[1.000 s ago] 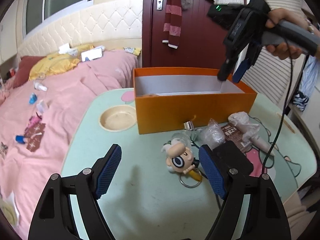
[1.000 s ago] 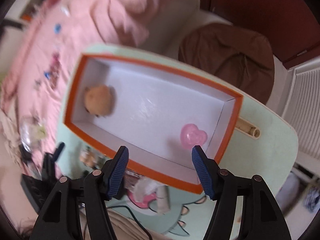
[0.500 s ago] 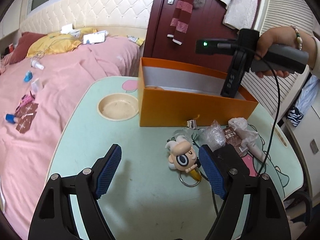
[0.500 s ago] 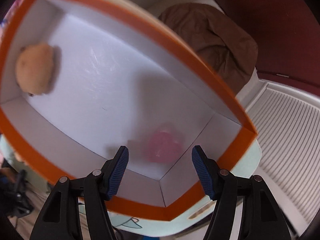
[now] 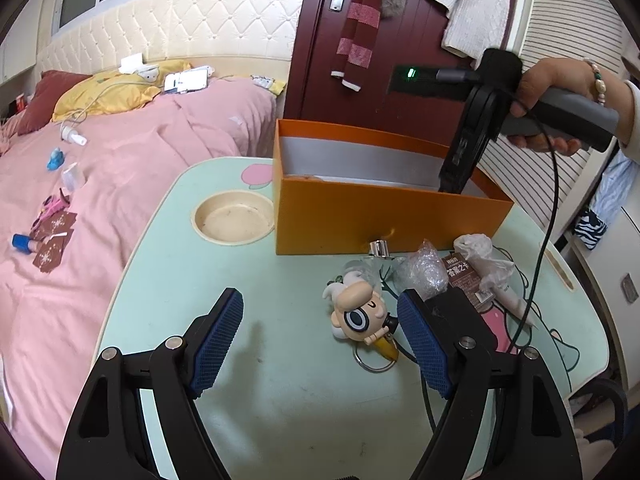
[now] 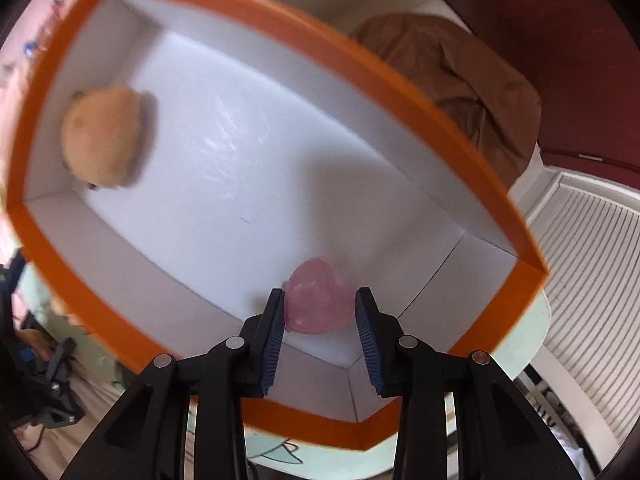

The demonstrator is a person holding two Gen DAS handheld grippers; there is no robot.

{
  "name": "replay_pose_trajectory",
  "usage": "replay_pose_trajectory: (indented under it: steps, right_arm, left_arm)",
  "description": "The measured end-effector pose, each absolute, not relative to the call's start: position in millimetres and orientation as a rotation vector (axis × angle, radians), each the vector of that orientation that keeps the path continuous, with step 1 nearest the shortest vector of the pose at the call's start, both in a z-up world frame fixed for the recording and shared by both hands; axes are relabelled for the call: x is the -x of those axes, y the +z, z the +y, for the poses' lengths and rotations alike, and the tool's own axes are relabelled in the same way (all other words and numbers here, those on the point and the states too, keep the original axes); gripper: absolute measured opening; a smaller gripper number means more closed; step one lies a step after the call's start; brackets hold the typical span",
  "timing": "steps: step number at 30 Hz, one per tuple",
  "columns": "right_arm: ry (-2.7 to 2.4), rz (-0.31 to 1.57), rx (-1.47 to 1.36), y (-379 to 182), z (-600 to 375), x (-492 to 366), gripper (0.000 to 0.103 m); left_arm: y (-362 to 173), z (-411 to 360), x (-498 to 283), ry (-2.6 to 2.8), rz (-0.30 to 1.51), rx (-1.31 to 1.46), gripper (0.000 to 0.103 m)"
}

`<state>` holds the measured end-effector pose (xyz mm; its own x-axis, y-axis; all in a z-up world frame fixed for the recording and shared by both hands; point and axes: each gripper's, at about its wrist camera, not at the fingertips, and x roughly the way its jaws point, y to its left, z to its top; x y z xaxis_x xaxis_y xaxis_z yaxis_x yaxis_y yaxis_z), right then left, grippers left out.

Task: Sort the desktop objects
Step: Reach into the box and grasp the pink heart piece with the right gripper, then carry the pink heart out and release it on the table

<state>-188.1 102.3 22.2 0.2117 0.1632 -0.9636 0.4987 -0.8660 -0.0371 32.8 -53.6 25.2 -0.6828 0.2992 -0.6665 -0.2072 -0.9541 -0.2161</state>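
Pink heart [image 6: 320,304] between closing right gripper [image 6: 320,312] jaws (hidden in left view); left gripper [image 5: 320,336] spread.

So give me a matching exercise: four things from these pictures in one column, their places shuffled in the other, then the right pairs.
Things:
1. pink heart
2. tan plush
3. cartoon keychain figure
4. cream bowl

Places:
A. on the table, left of the orange box
B. between the closing right tongs
C. far end of the box floor
D. on the table, in front of the box

Pairs: 1-B, 2-C, 3-D, 4-A
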Motion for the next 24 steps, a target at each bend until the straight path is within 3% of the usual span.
replay_pose_trajectory:
  steps: [12, 24]
  right_arm:
    - [-1.924, 0.18, -1.802, 136, 111, 150, 0.034]
    - [-1.98, -0.181, -1.793, 69, 166, 72, 0.034]
  left_arm:
    - [21, -54, -30, 2.653, -0.172, 1.101, 0.08]
    - [28, -67, -20, 2.598, -0.264, 1.143, 0.08]
